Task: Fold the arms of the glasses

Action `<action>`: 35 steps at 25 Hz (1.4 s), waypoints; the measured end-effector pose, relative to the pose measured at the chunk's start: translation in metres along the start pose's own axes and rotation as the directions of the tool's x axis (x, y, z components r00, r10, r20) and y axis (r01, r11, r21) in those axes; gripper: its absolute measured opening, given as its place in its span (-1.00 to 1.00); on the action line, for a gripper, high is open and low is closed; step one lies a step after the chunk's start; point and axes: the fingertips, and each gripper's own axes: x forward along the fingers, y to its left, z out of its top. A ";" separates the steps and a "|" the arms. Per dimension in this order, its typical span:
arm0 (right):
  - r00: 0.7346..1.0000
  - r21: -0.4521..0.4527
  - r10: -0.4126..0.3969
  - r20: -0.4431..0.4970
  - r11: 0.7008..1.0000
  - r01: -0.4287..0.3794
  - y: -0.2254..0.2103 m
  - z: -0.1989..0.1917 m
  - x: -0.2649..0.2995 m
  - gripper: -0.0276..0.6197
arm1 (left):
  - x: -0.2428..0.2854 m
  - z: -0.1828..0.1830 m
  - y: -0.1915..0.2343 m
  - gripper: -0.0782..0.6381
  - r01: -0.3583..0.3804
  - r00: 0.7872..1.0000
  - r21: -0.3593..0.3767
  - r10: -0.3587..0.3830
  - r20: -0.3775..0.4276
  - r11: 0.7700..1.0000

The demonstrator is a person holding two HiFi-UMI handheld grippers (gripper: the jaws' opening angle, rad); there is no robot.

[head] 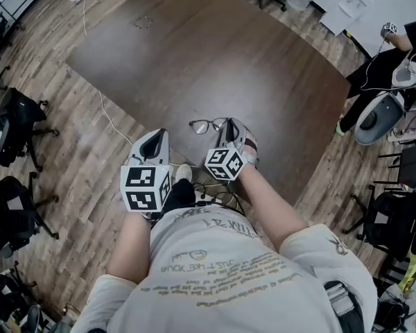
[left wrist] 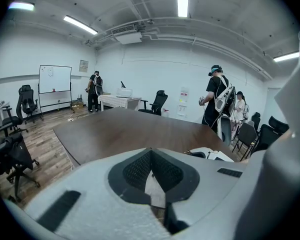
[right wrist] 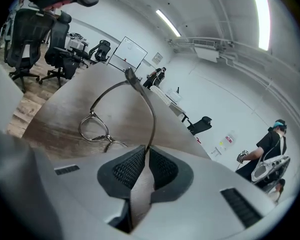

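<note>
While the right tongs [right wrist: 144, 156] are clamped on one thin arm of the glasses [right wrist: 93, 127], whose lenses sit low at the near edge of the worktop [head: 215, 54], the left tongs [left wrist: 151, 170] are closed on nothing, off to the side. The fold looks barely begun: the gripped arm sweeps wide of the frame, and I cannot tell how the other arm lies.

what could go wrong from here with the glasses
1. The right gripper pinches only one thin arm of the glasses; the wire may bend or slip out.
2. The left gripper is shut and off the glasses, so nothing steadies the frame during folding.
3. The glasses are near the table edge and might drop to the floor.
</note>
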 end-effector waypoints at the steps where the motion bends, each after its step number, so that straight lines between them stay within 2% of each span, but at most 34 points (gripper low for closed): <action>1: 1.000 -0.012 -0.004 0.000 1.000 0.004 0.002 0.001 0.000 -0.80 | 0.000 0.000 0.001 -0.74 0.000 1.000 0.001 0.000 0.001 1.000; 11: 1.000 -0.109 -0.012 -0.007 0.994 0.011 0.015 -0.001 0.004 -0.82 | -0.001 -0.002 0.007 -0.75 -0.002 1.000 0.003 0.002 -0.002 1.000; 35: 0.997 -0.189 0.078 -0.011 0.979 -0.079 0.048 0.008 0.019 -0.82 | 0.019 -0.011 0.024 -0.75 0.040 0.998 0.004 -0.040 -0.042 0.999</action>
